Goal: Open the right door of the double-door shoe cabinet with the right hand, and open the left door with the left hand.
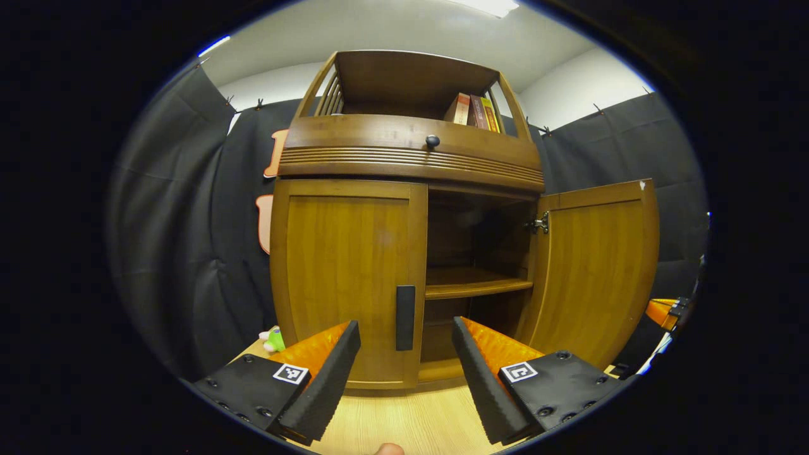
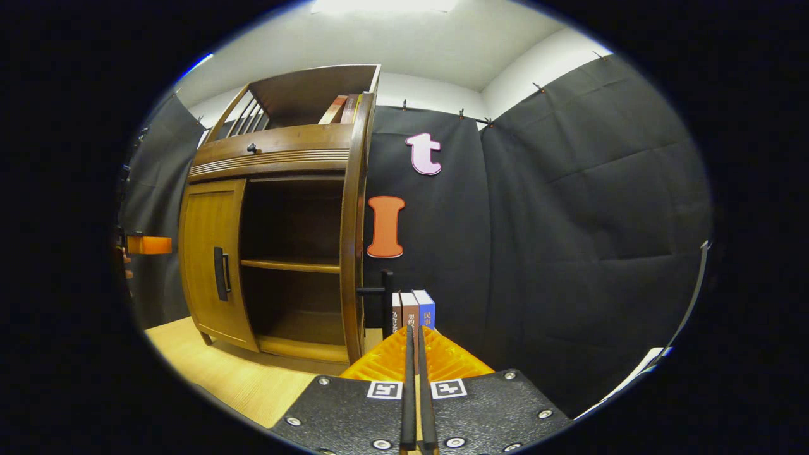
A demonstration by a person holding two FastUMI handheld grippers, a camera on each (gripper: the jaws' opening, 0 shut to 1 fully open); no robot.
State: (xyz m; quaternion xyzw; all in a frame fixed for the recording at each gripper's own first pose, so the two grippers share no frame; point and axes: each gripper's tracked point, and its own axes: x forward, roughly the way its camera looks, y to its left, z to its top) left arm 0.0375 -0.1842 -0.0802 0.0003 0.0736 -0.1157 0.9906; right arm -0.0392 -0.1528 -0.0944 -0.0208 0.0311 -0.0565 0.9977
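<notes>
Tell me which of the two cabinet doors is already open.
The right door is swung wide, exposing the shelf. The left door sits shut, its dark handle between the open left gripper fingers' line.

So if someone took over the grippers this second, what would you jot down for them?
Left hand-held gripper: open, aimed at the black bar handle of the closed left wooden door, not touching it.
Right hand-held gripper: shut, holding nothing, pointing past the cabinet's right side.
Done: right wooden door swung open.
Left: grip the handle and pull the left door open.
</notes>
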